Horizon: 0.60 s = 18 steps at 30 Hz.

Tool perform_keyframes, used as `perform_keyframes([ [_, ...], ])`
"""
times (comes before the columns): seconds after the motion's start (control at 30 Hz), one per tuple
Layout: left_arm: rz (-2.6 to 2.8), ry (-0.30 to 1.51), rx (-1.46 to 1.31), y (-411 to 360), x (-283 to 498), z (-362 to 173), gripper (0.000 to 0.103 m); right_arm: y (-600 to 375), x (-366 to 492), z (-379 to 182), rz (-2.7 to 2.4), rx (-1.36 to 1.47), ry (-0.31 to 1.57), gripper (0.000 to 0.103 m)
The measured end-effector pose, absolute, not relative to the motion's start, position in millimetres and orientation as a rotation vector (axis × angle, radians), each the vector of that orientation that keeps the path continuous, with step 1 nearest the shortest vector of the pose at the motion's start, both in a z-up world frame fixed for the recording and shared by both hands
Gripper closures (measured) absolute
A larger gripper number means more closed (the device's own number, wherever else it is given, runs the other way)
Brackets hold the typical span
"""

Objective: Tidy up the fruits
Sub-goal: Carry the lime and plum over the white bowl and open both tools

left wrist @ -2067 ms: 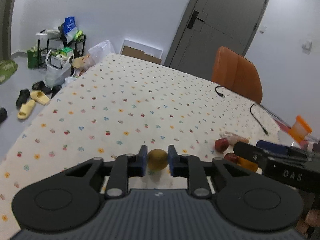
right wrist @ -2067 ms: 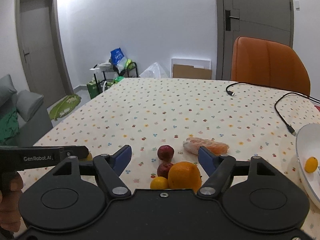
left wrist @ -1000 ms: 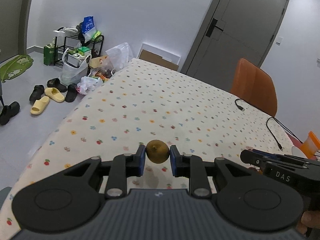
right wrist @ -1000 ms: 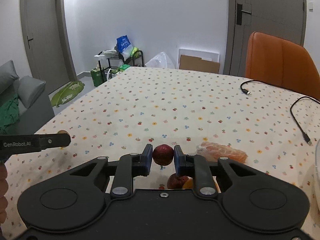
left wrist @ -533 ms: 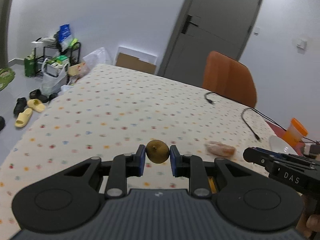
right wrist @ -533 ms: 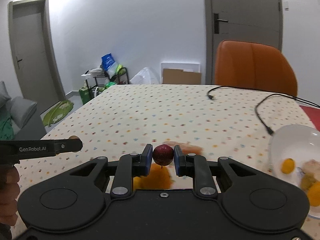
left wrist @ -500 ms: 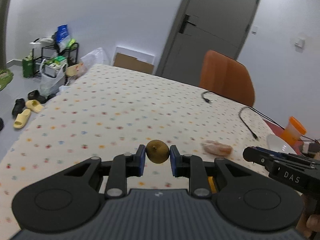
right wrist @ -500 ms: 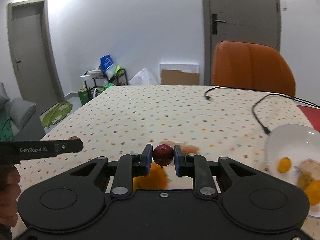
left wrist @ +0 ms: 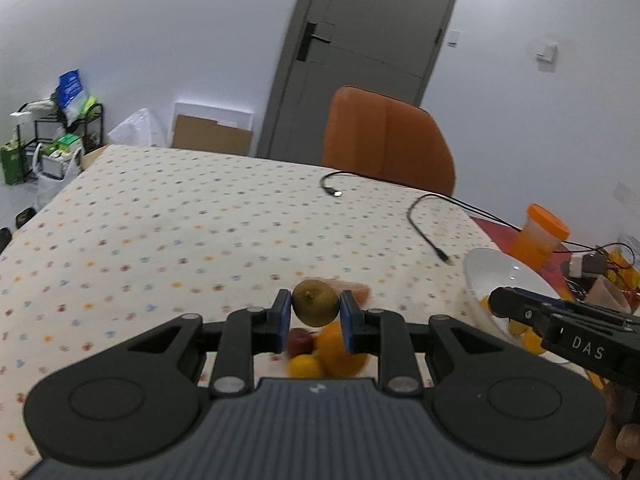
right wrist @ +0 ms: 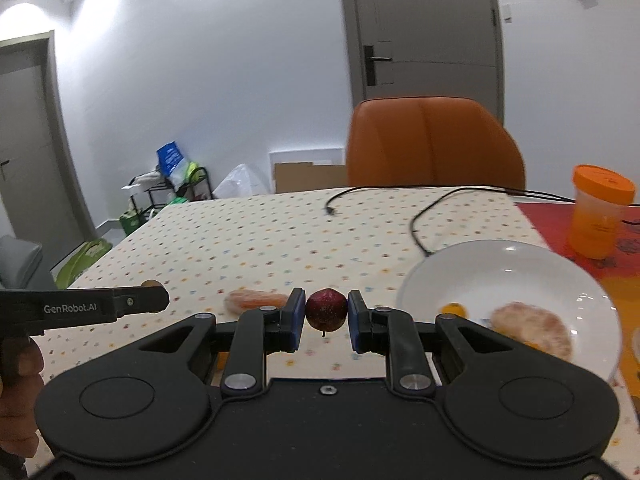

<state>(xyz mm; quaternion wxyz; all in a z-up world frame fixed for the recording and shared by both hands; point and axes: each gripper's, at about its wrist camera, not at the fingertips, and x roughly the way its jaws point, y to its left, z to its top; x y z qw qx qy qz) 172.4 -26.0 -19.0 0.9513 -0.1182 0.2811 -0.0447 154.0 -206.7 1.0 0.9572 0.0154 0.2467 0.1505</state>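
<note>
Now brown fruit [left wrist: 314,307] pinched between left fingers [left wrist: 281,316]; red fruit [right wrist: 326,309] between right fingers [right wrist: 296,316].

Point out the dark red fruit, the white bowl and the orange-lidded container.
dark red fruit [right wrist: 326,309], right wrist view, centre of its skin
white bowl [right wrist: 520,264], right wrist view, bare inner wall
orange-lidded container [right wrist: 594,224], right wrist view, its body

White letters "DAS" stand on the side of the right gripper [left wrist: 500,306], at the right edge of the left wrist view. "GenRobot.AI" is printed in white on the left gripper [right wrist: 150,298], at the left of the right wrist view. The orange cup [right wrist: 598,216] may carry print, too blurred to read.
</note>
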Motion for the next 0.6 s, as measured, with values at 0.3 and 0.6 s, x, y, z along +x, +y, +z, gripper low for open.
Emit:
perform_keyframes([
  [0.3, -0.136, 0.572, -0.195, -65.4, 184.3, -14.6, 0.079, -245.5, 154.0, -1.7, 0.258, 0.074, 0.485, 0.082],
  [0.6, -0.191, 0.576, -0.152, -103.9, 196.6, -13.7, 0.079, -288.5, 151.6, -4.6, 0.188, 0.121, 0.47, 0.082],
])
